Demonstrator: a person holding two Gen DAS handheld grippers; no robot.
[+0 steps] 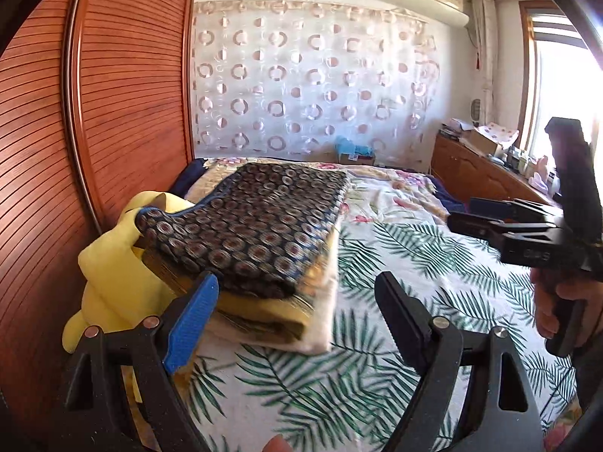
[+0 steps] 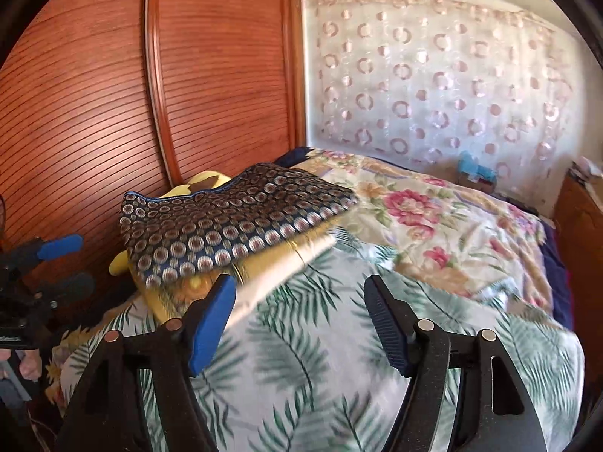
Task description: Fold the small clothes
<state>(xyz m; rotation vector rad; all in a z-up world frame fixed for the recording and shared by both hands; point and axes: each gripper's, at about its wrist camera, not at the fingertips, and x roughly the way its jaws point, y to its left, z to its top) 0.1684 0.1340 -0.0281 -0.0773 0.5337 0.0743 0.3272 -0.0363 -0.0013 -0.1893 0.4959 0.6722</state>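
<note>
Folding looks mostly done: a dotted cloth (image 1: 248, 222) tops the neat stack (image 1: 286, 312) on the bed (image 1: 414, 282). Left tool (image 1: 297, 312) and right tool (image 2: 299, 320) gape wide, holding nothing.

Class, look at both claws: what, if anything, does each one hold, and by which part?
Nothing is held. The left claw and right claw are open and empty, near the dark circle-patterned folded cloth.

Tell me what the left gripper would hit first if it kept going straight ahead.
Probably the leaf-print bedsheet: the open left gripper points down at it, just right of the folded stack topped by dark circle-patterned cloth. Depth is uncertain.
</note>
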